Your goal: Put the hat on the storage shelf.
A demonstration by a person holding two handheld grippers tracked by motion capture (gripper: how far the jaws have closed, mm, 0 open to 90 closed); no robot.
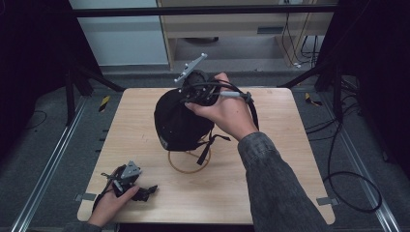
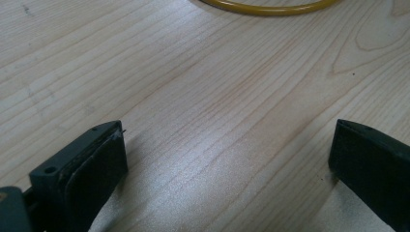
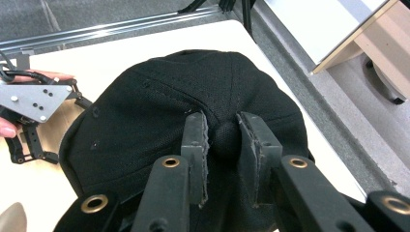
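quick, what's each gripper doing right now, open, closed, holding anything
Left gripper: open, jaws wide apart over the bare table, holding nothing.
Right gripper: closed on a fold of the black cap.

Lab recording bay: black frame [image 1: 203, 10], floor rails [image 1: 46, 164], trailing cables [image 1: 348, 193].

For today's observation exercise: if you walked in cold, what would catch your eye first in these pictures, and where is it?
First, the black cap at the middle of the wooden table, with the right gripper pinching a fold of its fabric between its jaws. Next, the yellow ring lying on the table under the cap. Last, the left gripper resting near the table's front left corner, its jaws wide apart.
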